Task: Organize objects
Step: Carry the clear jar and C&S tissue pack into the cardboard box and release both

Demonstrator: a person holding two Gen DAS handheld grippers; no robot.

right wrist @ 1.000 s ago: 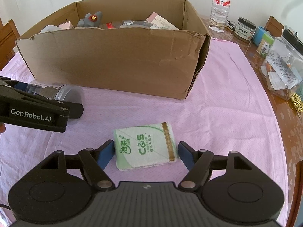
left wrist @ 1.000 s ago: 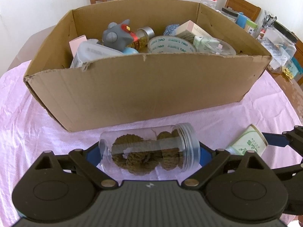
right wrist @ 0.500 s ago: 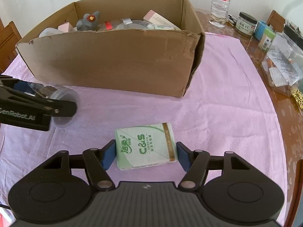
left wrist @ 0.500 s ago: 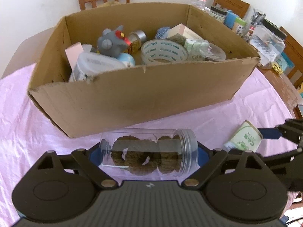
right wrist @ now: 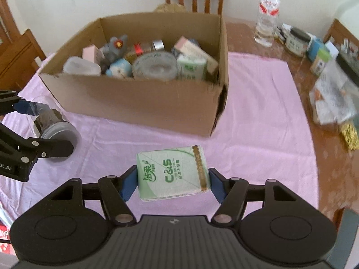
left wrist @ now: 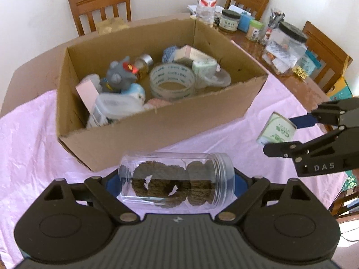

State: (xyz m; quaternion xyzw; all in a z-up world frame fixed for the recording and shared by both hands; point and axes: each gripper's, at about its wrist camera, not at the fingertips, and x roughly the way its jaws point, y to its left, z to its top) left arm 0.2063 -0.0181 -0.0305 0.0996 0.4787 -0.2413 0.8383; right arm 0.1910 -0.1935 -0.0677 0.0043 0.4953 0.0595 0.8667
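My left gripper [left wrist: 176, 182] is shut on a clear plastic jar [left wrist: 177, 179] of brown knitted pieces, held on its side above the pink cloth in front of the cardboard box [left wrist: 157, 121]. My right gripper [right wrist: 172, 179] is shut on a green C&S tissue pack [right wrist: 172, 172], lifted above the cloth, right of the jar. The tissue pack also shows in the left wrist view [left wrist: 277, 131], and the jar in the right wrist view [right wrist: 51, 123]. The box [right wrist: 139, 103] holds a tape roll [left wrist: 171, 80], a grey plush toy [left wrist: 120, 76] and several other items.
A pink cloth [right wrist: 258, 116] covers the round wooden table. A water bottle [left wrist: 206, 0], jars [left wrist: 228, 20] and a clear container [left wrist: 285, 49] crowd the table's far right. Wooden chairs [left wrist: 101, 4] stand around the table.
Both grippers have risen, lifting the jar and the tissue pack off the cloth. The views now look down into the box from higher up.
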